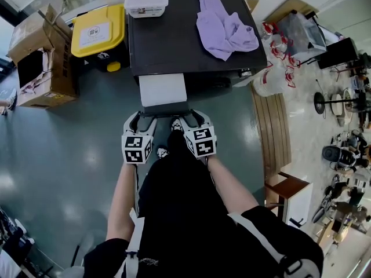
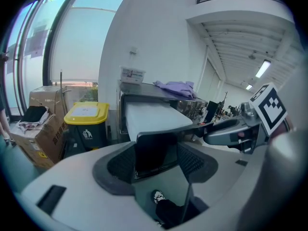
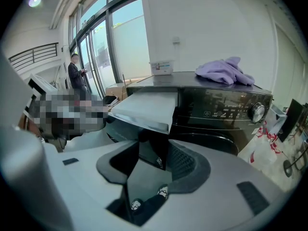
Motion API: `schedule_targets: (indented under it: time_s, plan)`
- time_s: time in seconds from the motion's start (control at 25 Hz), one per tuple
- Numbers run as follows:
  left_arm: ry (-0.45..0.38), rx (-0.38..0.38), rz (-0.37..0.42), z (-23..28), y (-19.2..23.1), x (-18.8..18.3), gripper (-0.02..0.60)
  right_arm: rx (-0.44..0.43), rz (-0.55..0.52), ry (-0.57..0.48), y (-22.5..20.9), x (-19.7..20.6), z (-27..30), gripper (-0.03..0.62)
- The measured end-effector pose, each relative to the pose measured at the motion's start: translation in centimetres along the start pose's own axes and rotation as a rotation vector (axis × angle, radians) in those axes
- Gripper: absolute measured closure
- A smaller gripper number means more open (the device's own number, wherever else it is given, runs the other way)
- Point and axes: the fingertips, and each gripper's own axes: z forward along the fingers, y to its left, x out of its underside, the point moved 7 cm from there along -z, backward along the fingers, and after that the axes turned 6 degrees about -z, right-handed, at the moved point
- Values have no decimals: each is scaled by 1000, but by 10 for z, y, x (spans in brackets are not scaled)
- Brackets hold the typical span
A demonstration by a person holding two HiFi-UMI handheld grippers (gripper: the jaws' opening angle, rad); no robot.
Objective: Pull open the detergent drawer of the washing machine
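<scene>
The drawer [image 1: 163, 90] stands pulled out near-side from the washer [image 1: 174, 45]. Its dark front edge is grasped by the left hand-held gripper [image 1: 141, 119] and the right hand-held gripper [image 1: 191, 118].

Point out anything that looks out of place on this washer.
A crumpled purple garment lies loose on the washing machine's dark top, near its back right corner, where laundry would not normally sit. The detergent drawer stands pulled well out, which fits the task. Nothing looks spilled or damaged.
</scene>
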Motion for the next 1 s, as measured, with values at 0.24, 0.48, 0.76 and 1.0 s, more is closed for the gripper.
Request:
schedule_targets:
  time_s: [0.24, 0.48, 0.76, 1.0]
  plan:
    - [3, -3, 0, -2, -2, 1, 310, -1, 0, 2, 1, 2, -2, 404]
    - [-1, -9, -1, -4, -3, 4, 310, 2, 7, 2, 3, 4, -4, 404]
    - [-2, -7, -1, -8, -6, 9, 311, 1, 6, 1, 5, 10, -8, 404]
    - [5, -11, -6, -16, -12, 15, 310, -5, 10, 2, 8, 16, -16, 404]
